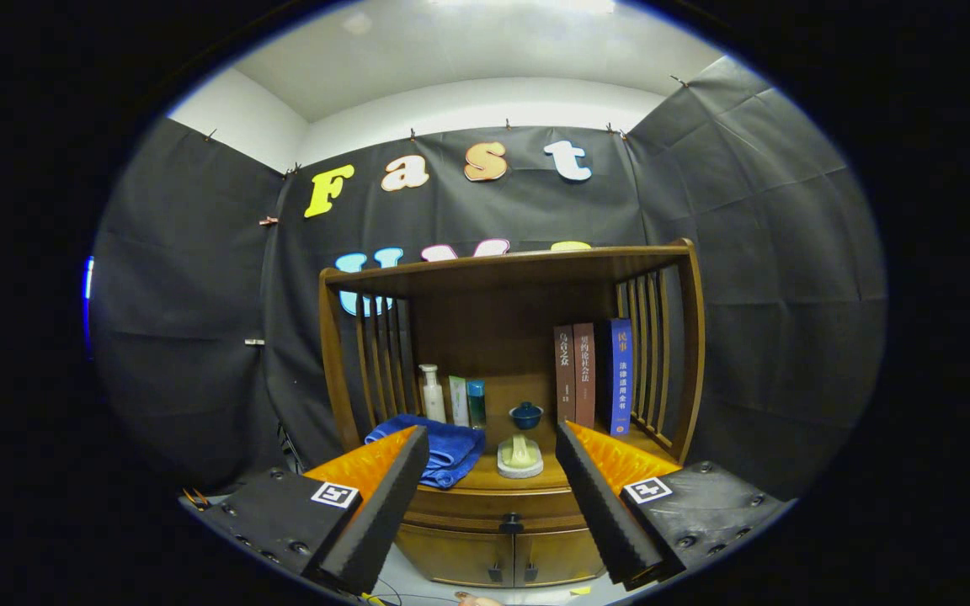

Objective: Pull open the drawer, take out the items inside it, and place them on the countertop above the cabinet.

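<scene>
Fingers point(384, 497) of the gripper point(492, 446) spread wide at lower centre, holding nothing. Between them, lower down, sits the drawer point(493, 505), shut, its dark knob point(511, 523) at bottom centre. On the countertop point(527, 484) just above lie a blue towel point(443, 450), a pale dish point(520, 459) and a small blue bowl point(526, 414) (bottles and books stand behind). That fits either a drawer yet to be emptied or one emptied and closed. The gripper is level, aimed squarely at the cabinet point(502, 560), set back from it.
</scene>
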`<state>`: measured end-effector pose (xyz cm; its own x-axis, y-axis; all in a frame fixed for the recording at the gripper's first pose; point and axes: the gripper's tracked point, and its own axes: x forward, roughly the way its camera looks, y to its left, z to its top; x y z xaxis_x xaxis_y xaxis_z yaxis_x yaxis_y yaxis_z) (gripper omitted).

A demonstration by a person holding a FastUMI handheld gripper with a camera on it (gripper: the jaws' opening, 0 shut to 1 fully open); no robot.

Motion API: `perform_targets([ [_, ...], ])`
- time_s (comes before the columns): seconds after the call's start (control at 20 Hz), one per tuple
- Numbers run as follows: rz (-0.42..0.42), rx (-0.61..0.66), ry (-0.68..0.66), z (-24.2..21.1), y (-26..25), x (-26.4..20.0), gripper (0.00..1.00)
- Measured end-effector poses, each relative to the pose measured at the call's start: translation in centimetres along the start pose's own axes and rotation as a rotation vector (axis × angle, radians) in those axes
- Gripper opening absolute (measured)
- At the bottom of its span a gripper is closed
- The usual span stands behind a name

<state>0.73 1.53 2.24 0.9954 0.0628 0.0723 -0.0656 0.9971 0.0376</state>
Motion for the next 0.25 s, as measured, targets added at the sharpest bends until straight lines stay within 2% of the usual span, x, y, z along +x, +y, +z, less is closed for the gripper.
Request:
perform_targets([
  [0.25, 0.011, -0.007, -0.004, -0.04, 0.14, -0.40, 0.98],
])
